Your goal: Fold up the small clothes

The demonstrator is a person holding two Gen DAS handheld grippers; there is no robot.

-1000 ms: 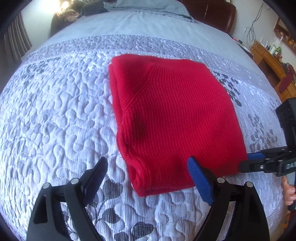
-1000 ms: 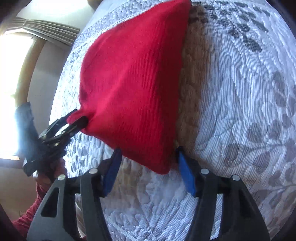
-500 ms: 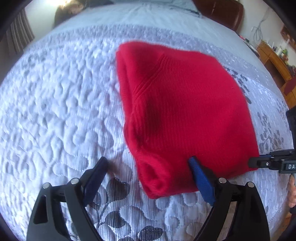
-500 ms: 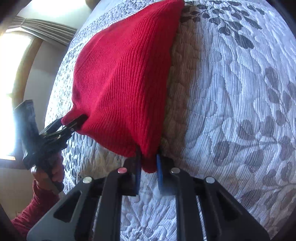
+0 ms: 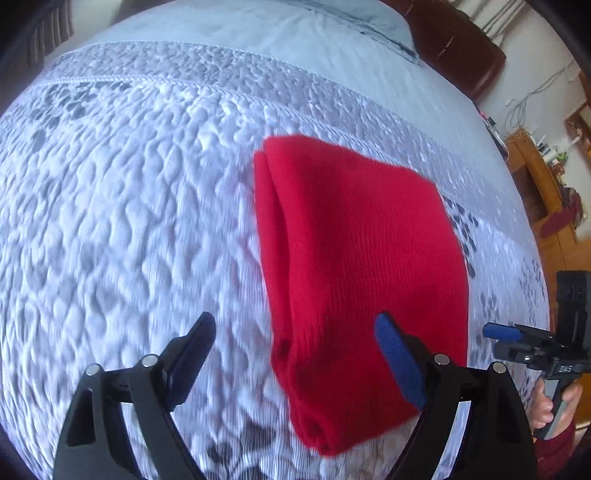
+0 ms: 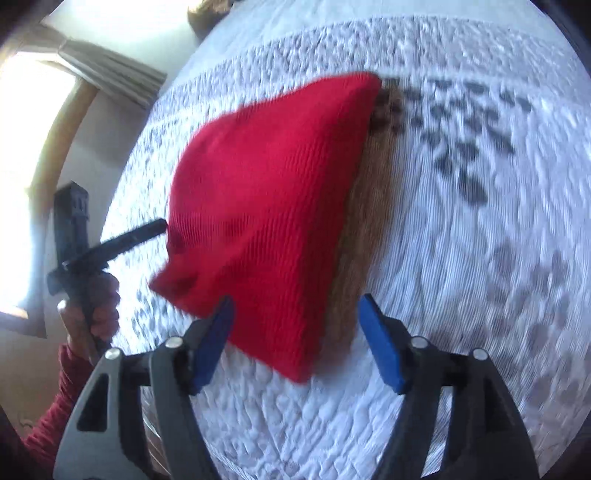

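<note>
A folded red knit garment (image 5: 354, 258) lies on the quilted white bedspread (image 5: 129, 184). My left gripper (image 5: 295, 354) is open, its jaws wide apart over the garment's near left corner, touching nothing. In the right wrist view the garment (image 6: 266, 206) lies in front of my right gripper (image 6: 295, 332), which is open with the near corner between its blue pads (image 6: 380, 347). The right gripper also shows at the right edge of the left wrist view (image 5: 502, 332). The left gripper shows at the left of the right wrist view (image 6: 147, 229), beside the garment's edge.
A dark headboard (image 5: 461, 48) and grey pillow (image 5: 332, 22) are at the far end of the bed. A wooden cabinet (image 5: 546, 192) stands to the right. A window with a curtain (image 6: 110, 77) is on the left in the right wrist view.
The right gripper closed on the garment's near corner half a second ago and has now opened and let it go. Both grippers have pulled back; the garment lies flat.
</note>
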